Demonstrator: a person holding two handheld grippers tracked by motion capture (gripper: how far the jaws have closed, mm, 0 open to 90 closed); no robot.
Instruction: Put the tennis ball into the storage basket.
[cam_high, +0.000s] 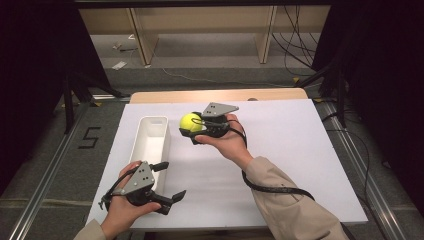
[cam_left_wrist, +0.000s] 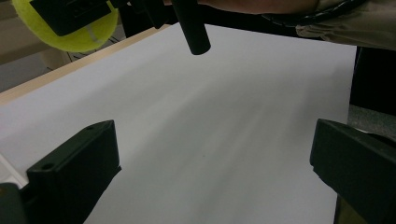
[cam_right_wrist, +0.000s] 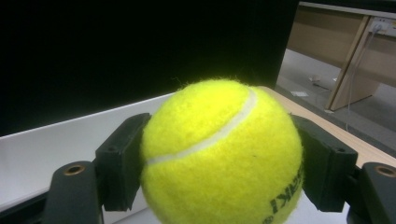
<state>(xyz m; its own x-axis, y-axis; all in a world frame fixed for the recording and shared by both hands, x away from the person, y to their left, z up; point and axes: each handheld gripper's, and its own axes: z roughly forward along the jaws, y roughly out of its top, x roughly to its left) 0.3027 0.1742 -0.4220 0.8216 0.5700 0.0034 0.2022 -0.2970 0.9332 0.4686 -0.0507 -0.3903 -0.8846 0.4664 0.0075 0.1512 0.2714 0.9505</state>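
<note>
A yellow tennis ball (cam_high: 190, 122) is held above the white table top, just right of the far end of a white oblong bin (cam_high: 151, 141). My right gripper (cam_high: 191, 128) is shut on it. In the right gripper view the ball (cam_right_wrist: 219, 149) sits squeezed between both black pads (cam_right_wrist: 122, 163). My left gripper (cam_high: 172, 180) rests near the front left of the table, beside the bin's near end, open and holding nothing. In the left gripper view my left gripper (cam_left_wrist: 215, 177) has its jaws wide apart over bare white surface, with the ball (cam_left_wrist: 70, 35) at the top left.
The white sheet (cam_high: 280, 150) covers a wooden table whose far edge (cam_high: 220, 95) shows. The bin looks empty. A black cable (cam_high: 272, 187) trails from the right gripper along the sleeve. Metal rails and dark curtains flank the table.
</note>
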